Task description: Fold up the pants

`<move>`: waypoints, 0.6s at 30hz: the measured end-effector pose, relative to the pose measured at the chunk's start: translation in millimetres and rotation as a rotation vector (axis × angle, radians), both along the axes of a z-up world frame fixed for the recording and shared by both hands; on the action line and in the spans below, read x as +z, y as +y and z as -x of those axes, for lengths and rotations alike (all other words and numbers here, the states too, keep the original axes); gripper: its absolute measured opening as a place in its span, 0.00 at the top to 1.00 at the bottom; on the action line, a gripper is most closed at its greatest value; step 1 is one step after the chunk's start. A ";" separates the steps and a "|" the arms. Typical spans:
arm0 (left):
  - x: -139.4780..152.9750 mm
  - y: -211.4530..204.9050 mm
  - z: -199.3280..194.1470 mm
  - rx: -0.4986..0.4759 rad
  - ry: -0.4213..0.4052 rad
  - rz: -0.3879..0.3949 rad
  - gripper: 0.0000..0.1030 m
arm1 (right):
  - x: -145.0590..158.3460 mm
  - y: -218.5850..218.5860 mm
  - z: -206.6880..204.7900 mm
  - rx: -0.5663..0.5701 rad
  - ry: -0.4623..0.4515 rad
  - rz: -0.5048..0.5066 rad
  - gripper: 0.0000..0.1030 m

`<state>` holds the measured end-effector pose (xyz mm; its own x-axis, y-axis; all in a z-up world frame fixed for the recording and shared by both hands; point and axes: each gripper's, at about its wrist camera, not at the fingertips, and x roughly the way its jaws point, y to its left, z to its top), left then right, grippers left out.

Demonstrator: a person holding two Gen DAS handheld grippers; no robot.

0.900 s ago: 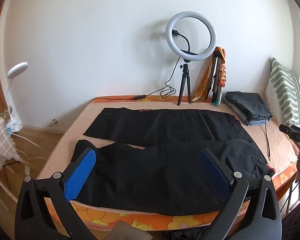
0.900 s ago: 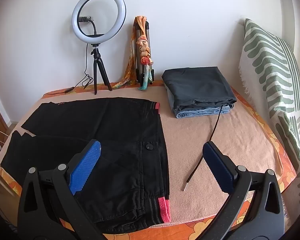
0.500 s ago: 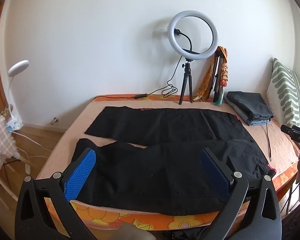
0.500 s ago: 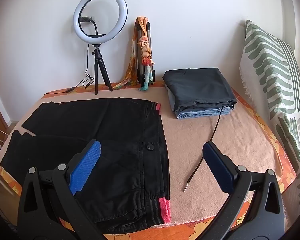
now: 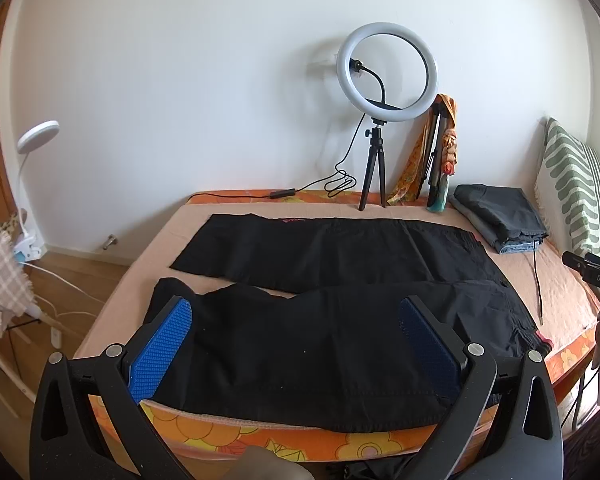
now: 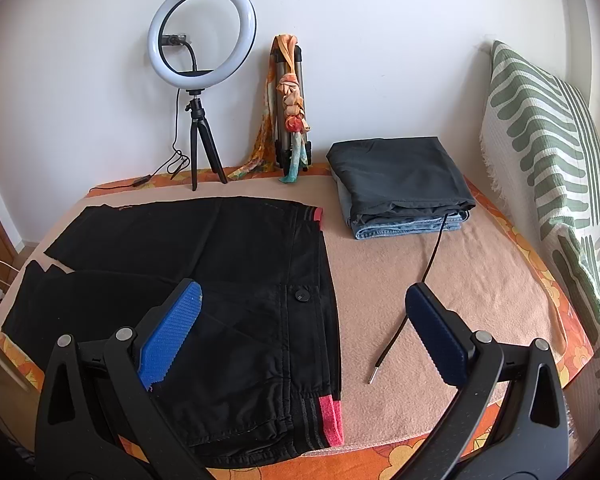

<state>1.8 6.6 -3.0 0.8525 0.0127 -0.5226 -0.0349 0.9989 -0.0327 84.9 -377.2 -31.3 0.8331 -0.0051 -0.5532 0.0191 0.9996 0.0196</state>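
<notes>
Black pants (image 5: pixel 340 312) lie flat on the bed (image 6: pixel 440 280); left gripper (image 5: pixel 296 340) and right gripper (image 6: pixel 304 328) fingers spread wide, holding nothing.

"DAS" on black device (image 5: pixel 594 271)

White wall (image 5: pixel 180 80), wooden floor (image 5: pixel 80 276), flowered bed (image 6: pixel 440 280).

Looked from the near bed (image 5: pixel 112 300) edge toward the wall, left view over the pants (image 5: pixel 320 332) legs, right over the waistband (image 6: pixel 324 360), sharing the ring light (image 6: pixel 202 30).
</notes>
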 end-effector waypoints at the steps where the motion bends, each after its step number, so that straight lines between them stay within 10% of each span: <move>1: 0.0 0.0 0.4 0.000 0.000 0.000 0.00 | -0.1 0.1 0.0 0.001 0.000 0.000 0.00; 18: 1.7 1.7 0.4 0.004 -0.001 0.005 0.00 | -1.2 0.9 0.5 0.002 -0.001 0.000 0.00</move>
